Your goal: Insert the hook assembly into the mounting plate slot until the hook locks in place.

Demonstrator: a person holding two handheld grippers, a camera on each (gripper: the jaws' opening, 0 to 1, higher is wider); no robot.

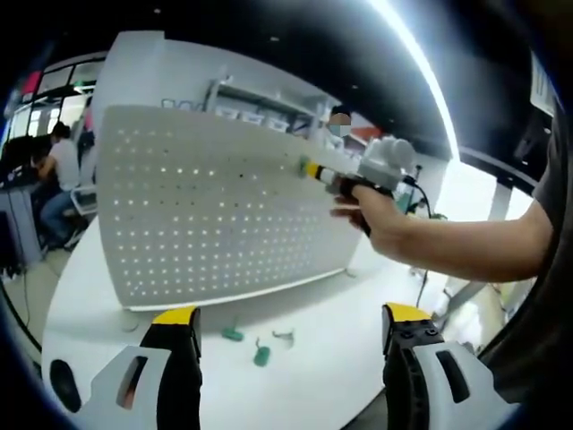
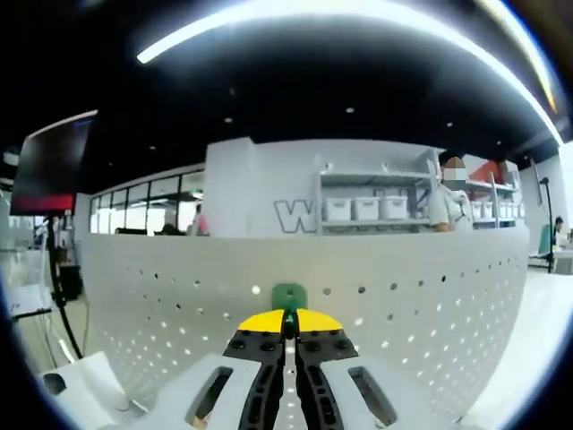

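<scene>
A green hook (image 2: 289, 296) is clamped in the right gripper (image 2: 288, 322) against the white pegboard (image 2: 403, 305), while the left gripper (image 1: 288, 327) is held open above the table (image 1: 304, 358)

Both views are bright in the lower half and dark above, where a black ceiling swallows detail. Light comes from long ceiling strip lights (image 2: 295, 22), which blow out to pure white and bend into arcs under the fisheye lens. In the left gripper view another strip (image 1: 421, 76) runs into an overexposed patch at the right edge. The white pegboard (image 1: 215, 206) is evenly lit, and its holes glow as bright dots from light behind it. The white tabletop (image 1: 295, 358) shows only faint, soft shadows. Straight lines bow strongly towards the rims. Far shelving (image 2: 367, 210) and people look soft and slightly smeared.
</scene>
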